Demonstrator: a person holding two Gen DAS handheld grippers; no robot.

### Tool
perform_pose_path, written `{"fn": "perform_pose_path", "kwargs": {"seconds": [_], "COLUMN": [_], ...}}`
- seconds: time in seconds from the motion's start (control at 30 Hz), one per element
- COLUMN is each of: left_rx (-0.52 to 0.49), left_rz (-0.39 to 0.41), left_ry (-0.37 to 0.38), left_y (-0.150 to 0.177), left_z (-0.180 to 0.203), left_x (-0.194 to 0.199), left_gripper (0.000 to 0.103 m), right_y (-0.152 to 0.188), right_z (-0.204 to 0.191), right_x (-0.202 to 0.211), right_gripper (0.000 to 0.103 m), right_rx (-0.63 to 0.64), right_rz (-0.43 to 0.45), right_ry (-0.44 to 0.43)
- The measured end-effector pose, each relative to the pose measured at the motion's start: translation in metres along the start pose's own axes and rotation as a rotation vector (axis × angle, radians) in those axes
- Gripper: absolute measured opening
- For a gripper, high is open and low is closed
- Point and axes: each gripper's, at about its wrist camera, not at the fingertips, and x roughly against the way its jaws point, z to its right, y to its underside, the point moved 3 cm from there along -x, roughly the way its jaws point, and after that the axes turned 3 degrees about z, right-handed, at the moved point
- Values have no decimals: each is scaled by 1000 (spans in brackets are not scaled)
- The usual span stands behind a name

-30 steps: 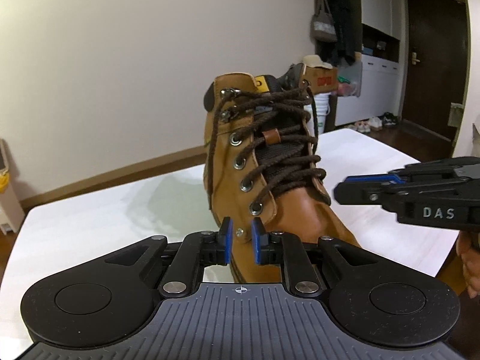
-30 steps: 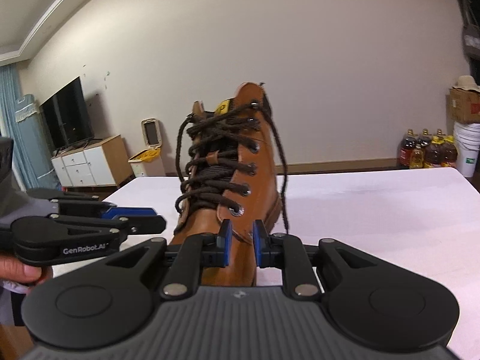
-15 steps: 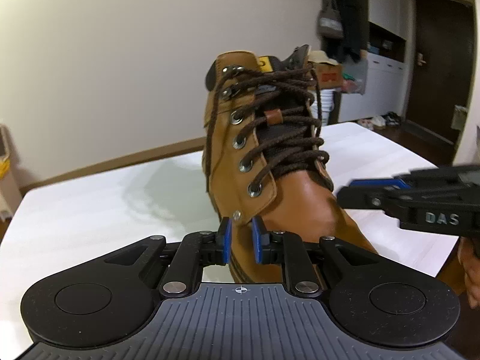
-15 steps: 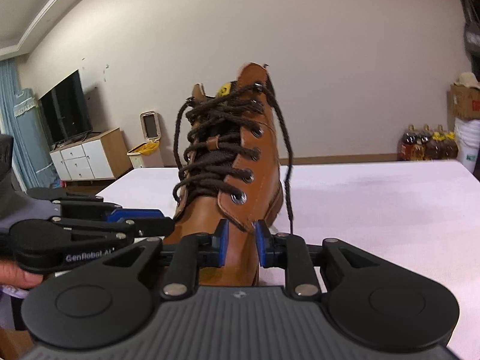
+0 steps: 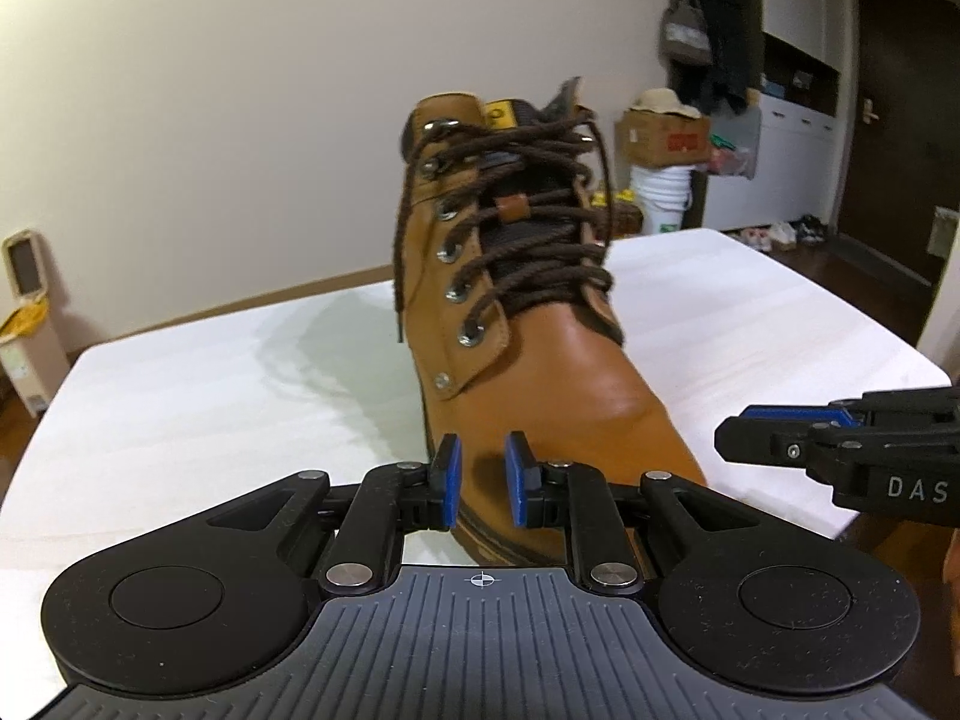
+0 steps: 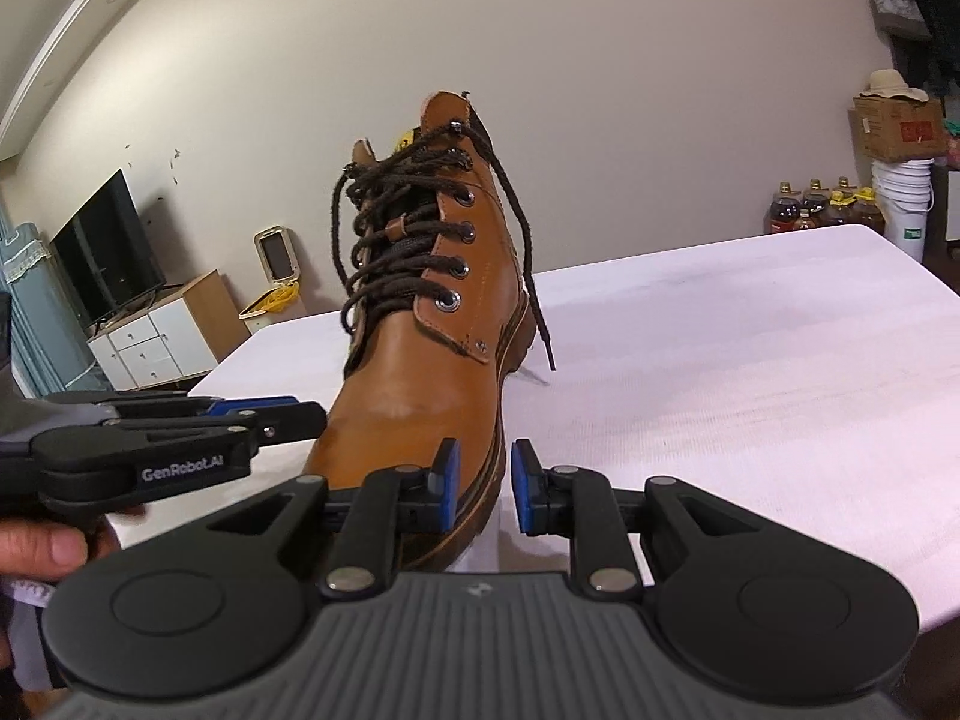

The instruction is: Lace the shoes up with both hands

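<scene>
A tan leather boot (image 5: 528, 360) stands upright on the white counter (image 5: 180, 408), toe toward both cameras. All positions below are given relative to the boot.

The left wrist view shows the boot's eyelet row on one flank, with one loose lace end (image 5: 399, 276) hanging down that side to near the counter. The right wrist view shows the opposite flank, where the other loose lace end (image 6: 528, 276) hangs past the sole edge. Only the right wrist view shows a hand (image 6: 42, 546) gripping the left tool.

The left gripper (image 5: 483, 483) sits just in front of the toe; its blue fingers (image 5: 451, 480) stand apart and are opening, with nothing between them. The right gripper (image 6: 485, 486) sits at the toe's sole edge; its fingers (image 6: 523, 489) stand apart, gripping nothing.
</scene>
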Motion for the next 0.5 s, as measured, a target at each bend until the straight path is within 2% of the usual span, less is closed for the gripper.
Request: {"fn": "perform_pose_path", "kwargs": {"seconds": [0.07,0.27,0.4,0.5], "left_rx": [18,59,95,144], "left_rz": [10,30,52,111], "left_ry": [25,30,-27,-95], "left_y": [2,18,30,35], "left_z": [2,15,23,26], "left_x": [7,34,53,72], "left_gripper": [26,26,26,26], "right_y": [2,9,15,20], "right_z": [-6,-19,-21,-21], "right_x": [11,34,46,54], "right_gripper": [22,22,22,22], "right_rx": [5,21,26,38], "right_rz": [5,20,30,34], "right_ry": [8,26,23,18]}}
